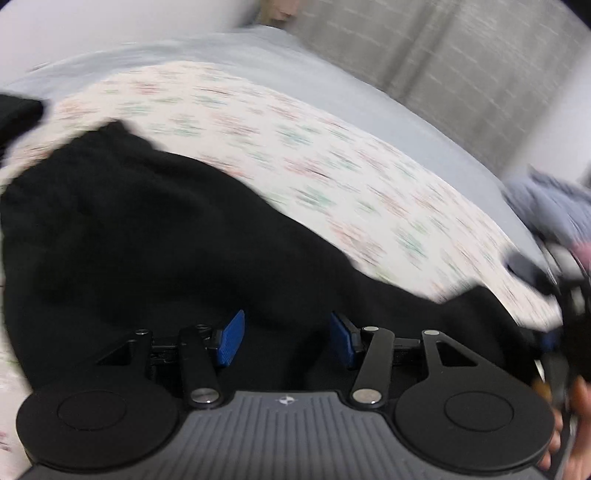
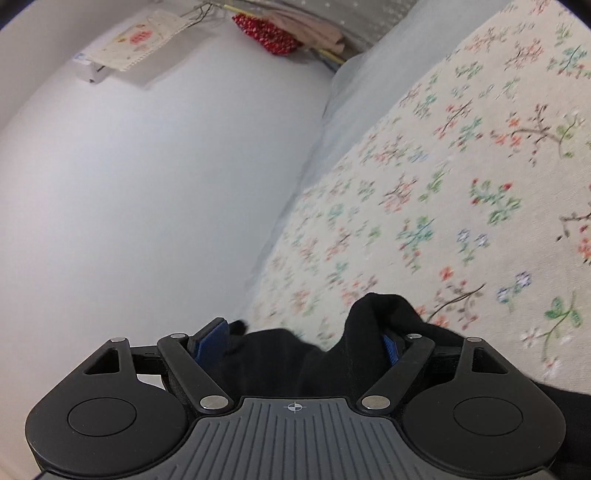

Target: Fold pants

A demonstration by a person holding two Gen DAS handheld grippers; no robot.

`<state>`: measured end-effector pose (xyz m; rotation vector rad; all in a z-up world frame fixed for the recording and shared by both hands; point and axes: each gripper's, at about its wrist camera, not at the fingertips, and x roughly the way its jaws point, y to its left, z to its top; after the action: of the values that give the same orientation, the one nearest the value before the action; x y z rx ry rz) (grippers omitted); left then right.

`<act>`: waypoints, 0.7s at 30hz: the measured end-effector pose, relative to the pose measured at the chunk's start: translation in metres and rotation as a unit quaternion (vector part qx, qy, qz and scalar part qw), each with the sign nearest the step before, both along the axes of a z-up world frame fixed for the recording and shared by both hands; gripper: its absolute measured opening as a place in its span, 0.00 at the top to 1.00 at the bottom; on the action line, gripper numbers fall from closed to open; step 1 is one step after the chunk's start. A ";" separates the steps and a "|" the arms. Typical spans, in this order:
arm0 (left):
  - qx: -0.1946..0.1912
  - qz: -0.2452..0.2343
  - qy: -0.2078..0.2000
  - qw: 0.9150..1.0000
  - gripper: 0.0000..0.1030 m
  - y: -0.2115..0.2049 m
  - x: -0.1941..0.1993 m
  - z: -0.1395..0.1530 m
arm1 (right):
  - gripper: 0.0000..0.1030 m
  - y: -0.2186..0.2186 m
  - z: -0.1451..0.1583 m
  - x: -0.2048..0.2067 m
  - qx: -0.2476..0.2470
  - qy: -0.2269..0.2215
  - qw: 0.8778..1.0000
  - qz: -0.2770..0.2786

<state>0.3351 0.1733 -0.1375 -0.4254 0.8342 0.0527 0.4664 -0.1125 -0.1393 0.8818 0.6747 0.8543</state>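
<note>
The black pants (image 1: 147, 229) lie spread across a floral bed cover (image 1: 295, 140), blurred by motion. My left gripper (image 1: 287, 339) hovers over them, open, with both blue pads (image 1: 231, 338) bare and nothing pinched. In the right wrist view a bunch of the black pants (image 2: 332, 354) sits between the jaws of my right gripper (image 2: 299, 343) and drapes over its right finger. The jaws stand wide and the left pad (image 2: 212, 341) shows bare, so no pinch is visible. That view is tilted, with the floral cover (image 2: 443, 184) running up the right side.
A white wall (image 2: 147, 184) borders the bed, with a pale grey sheet (image 1: 258, 48) along its edge. A bluish-grey garment (image 1: 546, 199) lies at the bed's right end. A person's hand (image 1: 580, 413) shows at the right edge. Red patterned cloth (image 2: 269, 29) hangs far back.
</note>
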 end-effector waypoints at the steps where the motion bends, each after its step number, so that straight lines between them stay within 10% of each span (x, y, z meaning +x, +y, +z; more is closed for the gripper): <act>1: -0.003 0.017 0.012 1.000 0.38 0.010 0.002 -0.003 | 0.21 0.003 -0.003 0.001 0.000 0.002 1.000 -0.005; 4: -0.031 0.046 0.023 0.998 0.55 0.030 0.000 -0.009 | 0.24 0.000 -0.012 0.005 0.001 0.016 0.999 -0.028; 16: 0.009 0.041 0.025 0.999 0.68 0.040 -0.003 -0.008 | 0.35 -0.023 -0.014 0.030 -0.075 0.007 0.993 -0.091; 21: -0.002 0.058 -0.004 0.998 0.67 0.045 -0.007 0.003 | 0.33 -0.023 0.029 -0.019 -0.127 -0.092 0.981 -0.110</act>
<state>0.3279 0.2182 -0.1341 -0.4781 0.8022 0.1570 0.4474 -0.1356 -0.1106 0.6237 0.5000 0.6260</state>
